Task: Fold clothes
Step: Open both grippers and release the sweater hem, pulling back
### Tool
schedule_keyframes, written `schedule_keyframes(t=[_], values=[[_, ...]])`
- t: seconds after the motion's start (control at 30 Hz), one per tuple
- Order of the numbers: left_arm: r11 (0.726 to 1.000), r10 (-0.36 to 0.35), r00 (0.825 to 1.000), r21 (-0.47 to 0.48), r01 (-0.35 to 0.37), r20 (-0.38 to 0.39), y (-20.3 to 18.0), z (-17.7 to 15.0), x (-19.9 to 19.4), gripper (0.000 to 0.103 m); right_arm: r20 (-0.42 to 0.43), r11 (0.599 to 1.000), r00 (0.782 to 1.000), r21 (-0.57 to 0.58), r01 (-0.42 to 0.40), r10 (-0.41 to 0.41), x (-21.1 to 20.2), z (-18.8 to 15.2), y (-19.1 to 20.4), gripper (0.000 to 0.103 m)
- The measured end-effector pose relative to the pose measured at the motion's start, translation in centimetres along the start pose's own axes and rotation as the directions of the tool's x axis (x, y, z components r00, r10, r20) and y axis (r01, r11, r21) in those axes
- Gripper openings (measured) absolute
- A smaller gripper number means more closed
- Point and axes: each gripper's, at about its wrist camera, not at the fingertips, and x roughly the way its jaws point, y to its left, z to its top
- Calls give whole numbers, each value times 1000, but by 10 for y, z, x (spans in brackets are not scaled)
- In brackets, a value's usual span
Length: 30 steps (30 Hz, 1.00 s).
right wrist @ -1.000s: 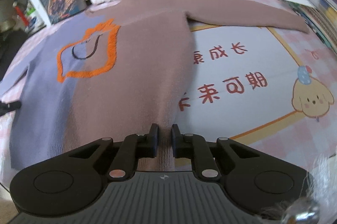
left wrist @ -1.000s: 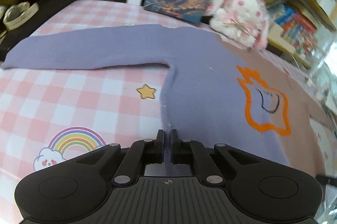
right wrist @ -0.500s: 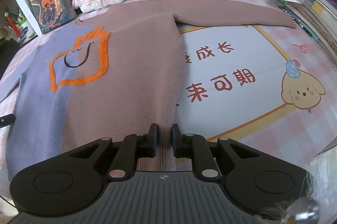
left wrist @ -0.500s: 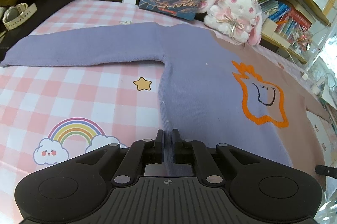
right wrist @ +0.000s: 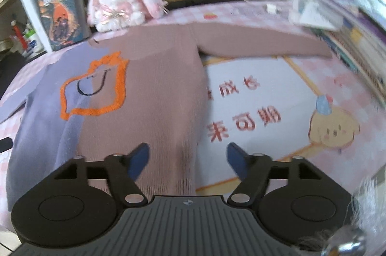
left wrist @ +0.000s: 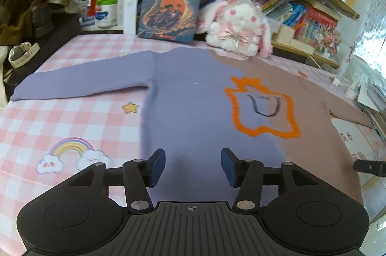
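Note:
A two-tone sweater (left wrist: 193,101) lies flat on the pink checked tablecloth (left wrist: 60,116), purple on one half and mauve-brown (right wrist: 154,97) on the other, with an orange-outlined motif (left wrist: 261,109) on the chest. Both sleeves are spread out sideways. My left gripper (left wrist: 193,165) hovers open above the purple hem, nothing between its fingers. My right gripper (right wrist: 188,159) is open too, above the brown hem's right corner. The right gripper's tip (left wrist: 369,166) shows at the edge of the left wrist view.
A plush bunny (left wrist: 238,31) and an upright book (left wrist: 168,3) stand just behind the sweater's collar. Shelves packed with books run along the back. A stack of books and papers (right wrist: 349,22) lines the right side. A watch (left wrist: 21,54) lies at the far left.
Both grippers have let go of the sweater's hem and opened wide. They have lifted and drawn back, so the sweater now lies flat.

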Motion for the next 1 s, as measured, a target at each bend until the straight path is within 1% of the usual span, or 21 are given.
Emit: schedule_keyframes(t=[0.03, 0.1, 0.13, 0.2, 0.33, 0.6, 0.73, 0.83, 1.0], values=[[1000, 5, 1000, 7, -5, 0, -7, -1, -1, 58, 6, 1000, 1000, -19, -4, 4, 0, 1, -1, 81], [1000, 15, 1000, 20, -15, 1, -22, -3, -4, 64, 10, 999, 1000, -52, -15, 15, -1, 5, -5, 85], [999, 20, 1000, 27, -20, 1, -30, -4, -5, 69, 10, 998, 1000, -64, -21, 21, -1, 7, -8, 85], [998, 36, 999, 42, -36, 13, -45, -5, -7, 74, 19, 996, 999, -81, -33, 35, -2, 10, -16, 88], [996, 63, 998, 67, -64, 19, -73, -10, -8, 75, 31, 994, 998, -97, -54, 57, -2, 15, -34, 89], [984, 131, 991, 126, -125, -40, -117, -24, -4, 77, 12, 989, 994, -106, -106, 108, 7, 15, -69, 89], [974, 178, 981, 152, -165, -72, -128, -26, -4, 79, 9, 986, 992, -112, -122, 123, 10, 14, -78, 89], [967, 215, 973, 156, -201, -80, -133, -26, -5, 82, 8, 984, 991, -117, -132, 134, 13, 13, -82, 93], [957, 247, 963, 184, -225, -104, -142, -27, -3, 84, -20, 985, 989, -93, -147, 146, 22, 11, -90, 97]])
